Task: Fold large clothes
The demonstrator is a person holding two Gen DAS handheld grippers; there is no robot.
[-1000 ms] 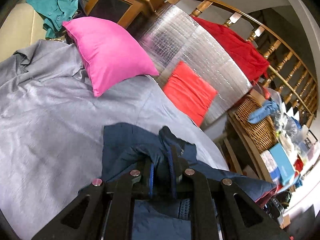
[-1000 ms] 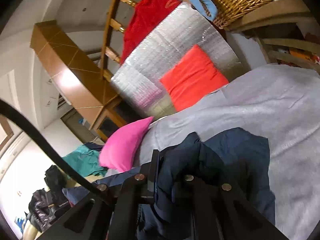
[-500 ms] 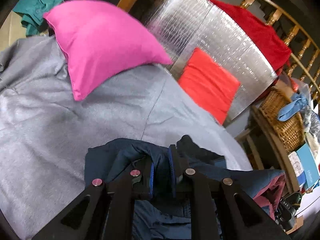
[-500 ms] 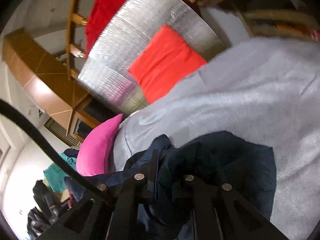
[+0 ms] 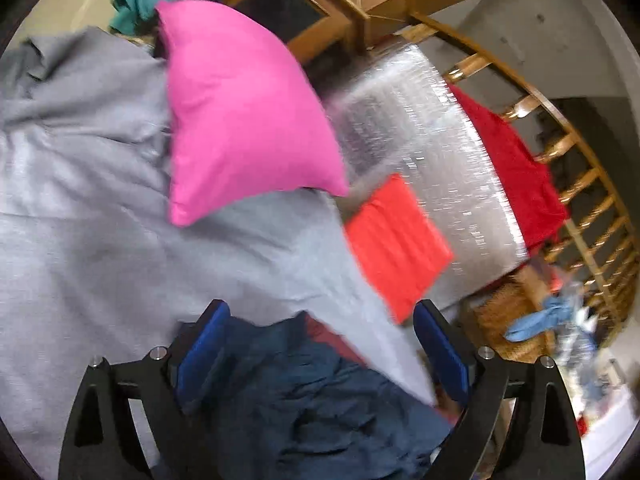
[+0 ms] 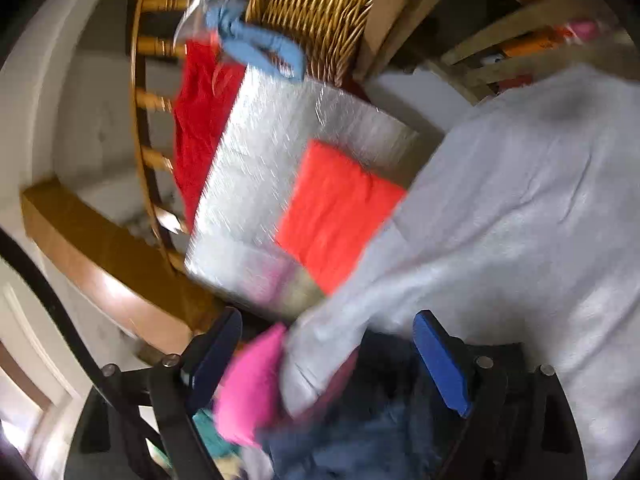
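Note:
A dark navy garment with a maroon lining lies bunched on the grey bed cover, low in the left wrist view. My left gripper is open, its blue pads either side of the cloth and not clamping it. In the right wrist view the same navy garment lies bunched below my right gripper, which is open too. Both views are motion-blurred.
A pink pillow and an orange-red cushion lean at the bed's far side against a silver foil panel. A wooden railing holds a red cloth. A wicker basket stands beyond the bed edge.
Both grippers were shut on the navy garment; now both have opened and let it go. Both cameras have swung, and the garment lies lower in each view.

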